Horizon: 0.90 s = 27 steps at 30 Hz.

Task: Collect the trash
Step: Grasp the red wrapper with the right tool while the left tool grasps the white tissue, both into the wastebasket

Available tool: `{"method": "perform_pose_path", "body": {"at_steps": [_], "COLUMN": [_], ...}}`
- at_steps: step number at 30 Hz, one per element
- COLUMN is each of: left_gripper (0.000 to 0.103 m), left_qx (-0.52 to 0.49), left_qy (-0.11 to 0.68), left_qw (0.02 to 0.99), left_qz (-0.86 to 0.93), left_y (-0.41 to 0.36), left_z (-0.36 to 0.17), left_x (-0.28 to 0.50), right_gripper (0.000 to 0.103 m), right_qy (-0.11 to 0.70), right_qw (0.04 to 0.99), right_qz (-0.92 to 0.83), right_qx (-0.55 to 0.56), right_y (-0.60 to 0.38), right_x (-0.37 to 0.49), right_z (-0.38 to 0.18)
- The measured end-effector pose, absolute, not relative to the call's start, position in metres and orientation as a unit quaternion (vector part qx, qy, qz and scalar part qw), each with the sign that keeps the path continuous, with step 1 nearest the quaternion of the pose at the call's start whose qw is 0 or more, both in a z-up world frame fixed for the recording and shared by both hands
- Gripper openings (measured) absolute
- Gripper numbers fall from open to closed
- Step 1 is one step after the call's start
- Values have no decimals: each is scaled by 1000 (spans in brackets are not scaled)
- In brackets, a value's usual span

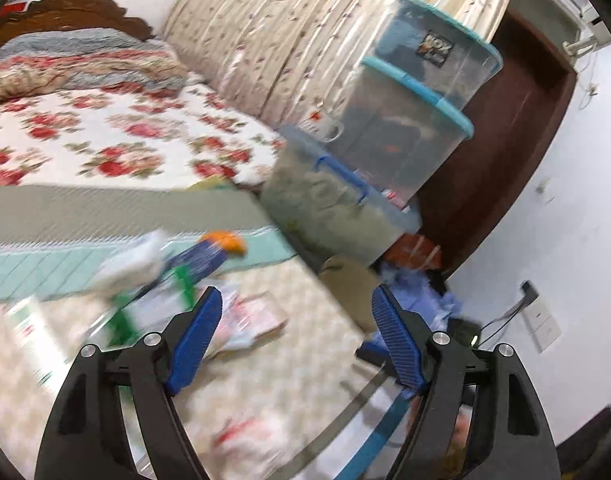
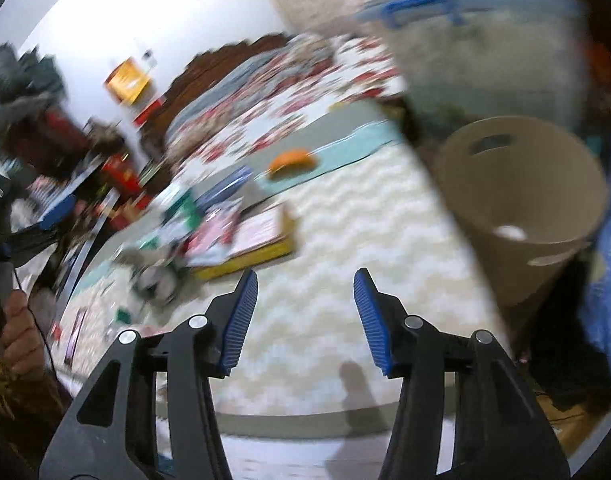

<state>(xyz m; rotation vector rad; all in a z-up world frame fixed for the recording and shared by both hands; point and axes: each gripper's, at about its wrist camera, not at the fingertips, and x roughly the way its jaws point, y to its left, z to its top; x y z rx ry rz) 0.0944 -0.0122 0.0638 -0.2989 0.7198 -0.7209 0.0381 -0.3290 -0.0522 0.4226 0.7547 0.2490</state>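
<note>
My left gripper (image 1: 296,292) stands open over a table (image 1: 289,380) covered with a cream patterned cloth, nothing between its blue pads. Blurred litter lies ahead to its left: a white crumpled piece (image 1: 133,264), a blue tube with an orange cap (image 1: 209,252) and a flat pink box (image 1: 257,316). A beige bin (image 1: 345,276) peeks out past the table's right edge. My right gripper (image 2: 305,276) is also open and empty above the bare cloth (image 2: 345,220). The beige bin (image 2: 517,192) stands to its right with a white scrap (image 2: 511,232) inside. The litter pile (image 2: 209,232) lies to its left.
Clear storage boxes with blue lids (image 1: 409,120) are stacked behind the bin, before a dark door (image 1: 517,152). A bed with a floral cover (image 1: 125,132) lies beyond the table. A person's hand (image 2: 21,332) shows at the left edge. An orange item (image 2: 291,160) lies farther back.
</note>
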Motion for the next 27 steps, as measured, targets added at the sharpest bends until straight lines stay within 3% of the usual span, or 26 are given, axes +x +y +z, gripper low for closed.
{"method": "perform_pose_path", "body": {"at_steps": [6,8,13,19,21,22,23,24,25,27], "left_gripper": [75,84,89,90,90,89,85,81,71,67], "left_qx": [-96,-83,-57,-4,11,18,27,34,39,44], "left_qy": [394,414,450,459,457,457,456,455,457,454], "left_qw": [845,836,822,824,827,828,830,833,833,837], "left_qz": [-348,-350,-345,-332,-328,-324,-319,-314,-309,-302], "left_y": [-9,-20,-43,-60,-64,-66,-68,-68,-69,-66], "left_z": [13,-8,-44,-64,-68,-70,-72,-74,-75,-76], "left_x": [58,51,47,41,40,40,40,40,42,46], "right_gripper": [55,65,76,77,62,35,24,22,16,15], "right_qy": [377,378,404,446,454,460,464,461,451,435], "right_qw": [897,896,880,845,833,828,825,828,832,838], "right_qz": [160,172,194,238,268,278,282,282,283,286], "right_qx": [164,158,159,174,165,159,154,151,154,165], "right_y": [-280,-270,-257,-236,-226,-222,-218,-217,-219,-226], "right_x": [75,104,179,228,231,232,232,227,220,205], "right_z": [-43,-39,-51,-79,-81,-82,-83,-81,-78,-70]}}
